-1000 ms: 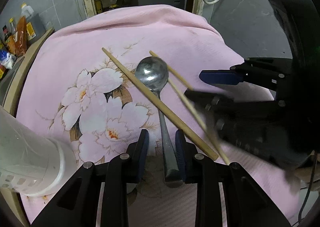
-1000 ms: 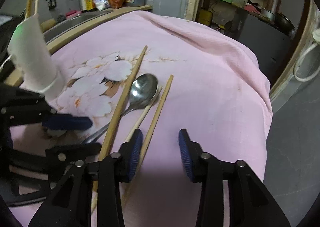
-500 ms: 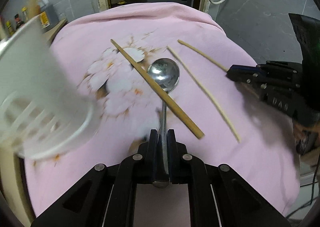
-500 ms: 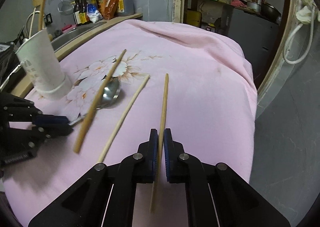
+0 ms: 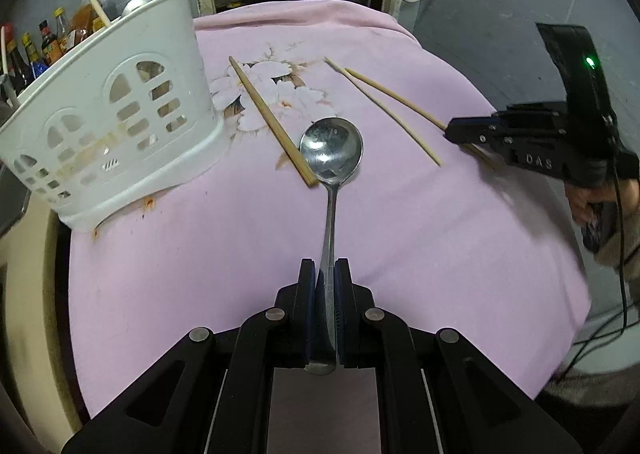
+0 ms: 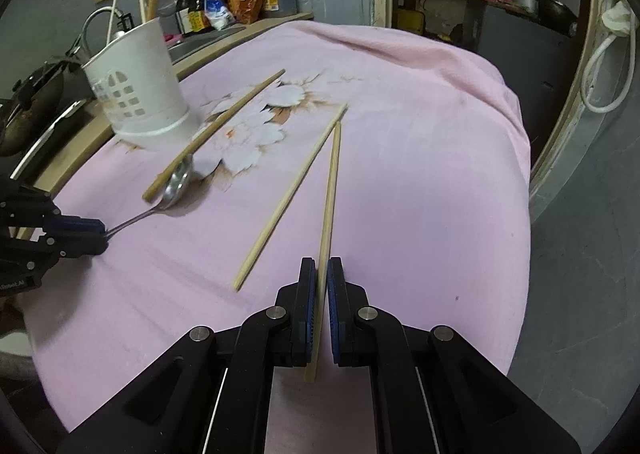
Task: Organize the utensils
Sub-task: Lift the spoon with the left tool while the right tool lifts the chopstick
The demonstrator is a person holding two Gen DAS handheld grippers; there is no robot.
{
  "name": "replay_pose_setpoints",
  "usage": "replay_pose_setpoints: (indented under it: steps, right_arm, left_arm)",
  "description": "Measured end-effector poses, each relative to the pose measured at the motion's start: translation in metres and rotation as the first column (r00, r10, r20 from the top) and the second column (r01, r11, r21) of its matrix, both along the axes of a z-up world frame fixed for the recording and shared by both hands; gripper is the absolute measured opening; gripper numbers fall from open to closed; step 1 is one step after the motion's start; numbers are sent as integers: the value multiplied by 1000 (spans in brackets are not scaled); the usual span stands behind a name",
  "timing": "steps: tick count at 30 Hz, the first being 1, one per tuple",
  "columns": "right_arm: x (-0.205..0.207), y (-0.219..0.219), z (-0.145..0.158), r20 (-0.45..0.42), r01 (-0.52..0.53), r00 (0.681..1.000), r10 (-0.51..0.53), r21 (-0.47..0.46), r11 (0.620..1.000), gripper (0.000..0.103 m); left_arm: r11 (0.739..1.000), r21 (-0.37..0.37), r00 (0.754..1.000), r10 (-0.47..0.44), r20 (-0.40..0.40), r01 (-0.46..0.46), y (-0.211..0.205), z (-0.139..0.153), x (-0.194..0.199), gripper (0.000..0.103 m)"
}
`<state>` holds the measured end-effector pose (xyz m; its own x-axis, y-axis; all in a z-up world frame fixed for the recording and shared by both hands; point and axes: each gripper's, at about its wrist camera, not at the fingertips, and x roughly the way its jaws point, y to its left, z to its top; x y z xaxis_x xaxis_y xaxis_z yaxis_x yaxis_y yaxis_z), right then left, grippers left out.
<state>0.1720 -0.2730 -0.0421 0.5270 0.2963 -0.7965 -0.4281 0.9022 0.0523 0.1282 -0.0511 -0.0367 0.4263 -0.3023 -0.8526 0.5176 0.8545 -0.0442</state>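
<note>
Pink floral-clothed bench [image 5: 240, 254]: left gripper [image 5: 325, 274] fingers clamp the steel spoon [image 5: 331, 157]; right gripper [image 6: 319, 274] fingers clamp 1 wooden chopstick [image 6: 330, 189].

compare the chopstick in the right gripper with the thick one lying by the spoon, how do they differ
The held chopstick is clamped in the right gripper; the thick chopstick lies loose on the pink cloth. The held one looks slimmer and tapers to a point; the thick one ends blunt. The thick one's near end sits against the spoon; the held one is clear of it. Both are plain pale wood.
</note>
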Motion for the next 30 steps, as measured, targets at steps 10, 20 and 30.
replay_pose_setpoints:
  steps: [10, 20, 30]
  right_arm:
    - [30, 16, -3, -5, -30, 1000, 30, -57, 998, 7]
    - [64, 18, -3, -30, -48, 998, 48, -2, 999, 7]
    - [64, 8, -3, -38, -80, 996, 82, 56, 995, 7]
  left_arm:
    - [999, 28, 998, -21, 54, 19, -17, 2, 7, 39]
    - [985, 144, 979, -119, 166, 95, -51, -5, 25, 39]
    - [978, 153, 972, -167, 163, 142, -58, -14, 51, 43]
